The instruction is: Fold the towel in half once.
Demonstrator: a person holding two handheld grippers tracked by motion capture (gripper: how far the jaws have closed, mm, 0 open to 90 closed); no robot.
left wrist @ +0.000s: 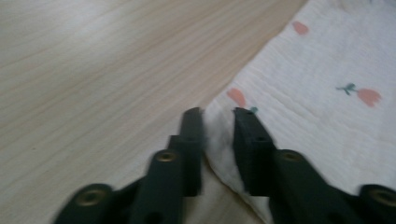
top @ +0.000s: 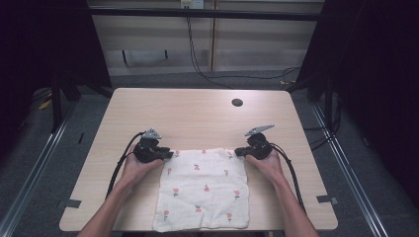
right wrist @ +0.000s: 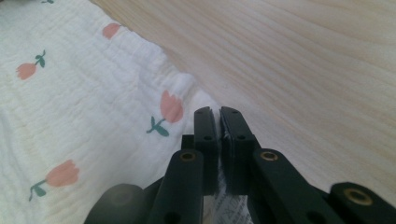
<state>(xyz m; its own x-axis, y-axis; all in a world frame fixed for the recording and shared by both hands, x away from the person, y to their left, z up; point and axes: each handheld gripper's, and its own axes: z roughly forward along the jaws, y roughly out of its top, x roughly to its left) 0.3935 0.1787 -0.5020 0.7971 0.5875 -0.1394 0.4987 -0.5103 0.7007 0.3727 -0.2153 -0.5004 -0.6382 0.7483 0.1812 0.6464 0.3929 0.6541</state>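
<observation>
Wooden table (top: 197, 113), flowered cloth (top: 205, 190) (corners between both grippers' jaws).

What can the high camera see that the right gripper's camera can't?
The high view takes in both of the person's hands, the left gripper at the cloth's far left corner, the dark round hole in the table and the floor around it. The right gripper view shows up close the right gripper pinching the cloth's corner, with a printed tag between the jaws. Both show the tulip-print cloth and the wooden table.
</observation>
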